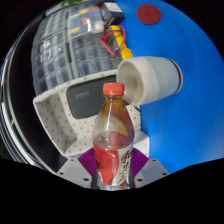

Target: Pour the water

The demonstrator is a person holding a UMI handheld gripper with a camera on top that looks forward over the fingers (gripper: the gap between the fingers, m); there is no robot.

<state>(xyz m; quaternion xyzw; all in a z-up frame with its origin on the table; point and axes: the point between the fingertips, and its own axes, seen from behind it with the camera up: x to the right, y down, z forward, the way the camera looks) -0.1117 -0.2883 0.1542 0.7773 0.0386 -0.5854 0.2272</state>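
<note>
Gripper view: keyboard (68,35) beyond-left; white box (72,108) left of bottle; gripper (112,170) fingers clamped on red-capped bottle (113,135), held upright; cream cup (151,78) tilted on side, beyond-right, over blue surface (190,40)

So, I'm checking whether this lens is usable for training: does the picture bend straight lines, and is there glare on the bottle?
Gripper view: strong fisheye, the keyboard rows curve; the bottle held between the fingers is sharp, with small bright highlights on its plastic; the cup beyond it, tipped on its side, is evenly lit, with no harsh shadow.
</note>
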